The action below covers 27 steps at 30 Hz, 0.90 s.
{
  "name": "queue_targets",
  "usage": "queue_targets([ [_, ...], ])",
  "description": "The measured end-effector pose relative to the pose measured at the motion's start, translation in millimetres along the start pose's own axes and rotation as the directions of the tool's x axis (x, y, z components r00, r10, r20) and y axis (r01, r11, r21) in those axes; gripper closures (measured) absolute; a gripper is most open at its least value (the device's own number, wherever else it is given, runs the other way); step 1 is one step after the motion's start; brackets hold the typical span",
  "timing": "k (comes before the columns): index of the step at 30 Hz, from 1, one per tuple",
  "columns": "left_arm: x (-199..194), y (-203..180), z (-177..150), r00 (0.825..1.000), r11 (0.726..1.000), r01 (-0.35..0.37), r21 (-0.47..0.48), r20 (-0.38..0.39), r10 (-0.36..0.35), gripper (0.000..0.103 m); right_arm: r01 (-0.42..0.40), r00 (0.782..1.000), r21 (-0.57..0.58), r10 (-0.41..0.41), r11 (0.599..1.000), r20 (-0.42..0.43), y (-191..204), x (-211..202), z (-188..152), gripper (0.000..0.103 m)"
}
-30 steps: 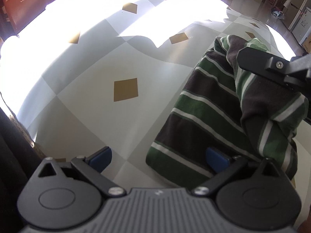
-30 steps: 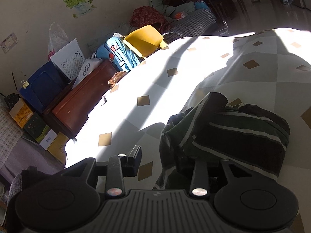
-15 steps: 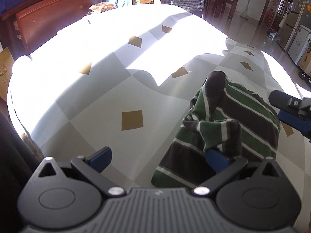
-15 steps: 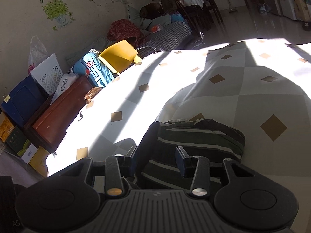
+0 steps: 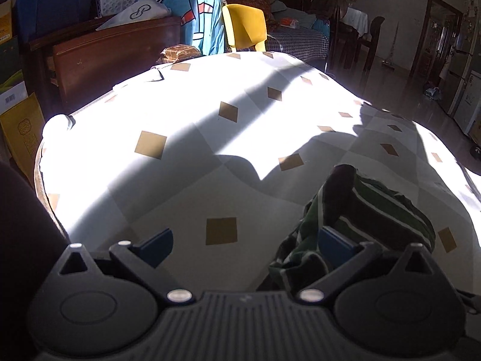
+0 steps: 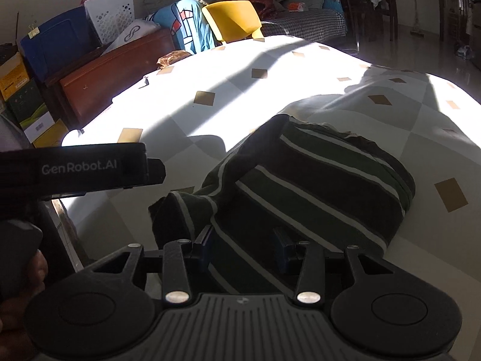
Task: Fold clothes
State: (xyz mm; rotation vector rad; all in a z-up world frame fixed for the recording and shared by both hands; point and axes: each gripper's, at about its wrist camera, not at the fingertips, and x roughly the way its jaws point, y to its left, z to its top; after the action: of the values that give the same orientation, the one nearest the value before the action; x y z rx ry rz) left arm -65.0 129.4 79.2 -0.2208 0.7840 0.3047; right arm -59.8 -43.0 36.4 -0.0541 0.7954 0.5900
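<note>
A dark shirt with green and white stripes [image 6: 315, 180] lies folded in a loose bundle on the checked sheet [image 6: 345, 114]. My right gripper [image 6: 243, 248] hovers low over its near edge, fingers apart, with flat cloth showing between them and no fold pinched. In the left wrist view the shirt [image 5: 375, 210] sits at the lower right. My left gripper [image 5: 245, 245] stands wide open beside it, its right pad [image 5: 333, 245] against the shirt's left edge. The left gripper's body [image 6: 90, 165] shows at the left of the right wrist view, with a hand [image 6: 18, 270] below it.
The bed's left edge drops to a wooden bench [image 5: 99, 57] with boxes and a blue bin [image 6: 57, 45]. A yellow chair [image 5: 245, 27] and a blue bag [image 5: 201, 27] stand past the far edge. Strong sunlight falls across the sheet.
The right gripper let the raised part of the shirt drop, left the left wrist view and came down over the shirt's near edge. The left gripper rose and tilted up.
</note>
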Motion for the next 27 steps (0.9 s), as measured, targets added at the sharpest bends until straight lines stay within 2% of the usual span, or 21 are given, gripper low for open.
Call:
queue_targets([
  [3,6.8,0.3,-2.2,0.999,1.0,0.017,-0.004,-0.042,-0.017,0.0,-0.058,0.998,-0.11,0.055,0.992,-0.032,20.1,9.5,-9.4,0.061],
  [5,11.3,-0.5,-3.7,0.998,1.0,0.023,-0.001,-0.066,-0.023,0.0,-0.085,0.995,-0.181,0.076,0.98,-0.06,32.2,15.5,-18.6,0.056],
  [8,20.8,-3.3,-7.3,0.994,1.0,0.006,0.015,-0.112,-0.004,0.0,-0.074,0.997,-0.283,0.063,0.956,-0.048,45.0,15.2,-27.7,0.053],
  [10,29.2,-5.0,-10.1,0.989,0.999,-0.022,0.036,-0.146,0.027,0.0,-0.073,0.997,-0.297,0.06,0.952,-0.053,45.4,14.9,-29.0,0.053],
  [13,41.3,-5.4,-14.0,0.98,0.998,-0.045,0.042,-0.193,0.053,0.0,-0.096,0.995,-0.249,0.083,0.964,-0.064,38.0,13.0,-27.8,0.053],
  [18,52.3,-7.7,-19.0,0.97,0.995,-0.085,0.059,-0.225,0.096,0.0,-0.099,0.993,-0.162,0.088,0.982,-0.076,20.8,9.5,-26.0,0.053],
  [22,64.4,-10.2,-23.2,0.957,0.991,-0.113,0.071,-0.261,0.128,0.0,-0.066,0.995,-0.089,0.059,0.994,-0.078,5.0,7.3,-24.4,0.053],
  [27,76.9,-4.3,-25.0,0.942,0.993,-0.118,0.021,-0.312,0.119,0.0,-0.019,0.998,0.022,0.02,1.0,-0.053,-22.9,-0.5,-19.8,0.053],
])
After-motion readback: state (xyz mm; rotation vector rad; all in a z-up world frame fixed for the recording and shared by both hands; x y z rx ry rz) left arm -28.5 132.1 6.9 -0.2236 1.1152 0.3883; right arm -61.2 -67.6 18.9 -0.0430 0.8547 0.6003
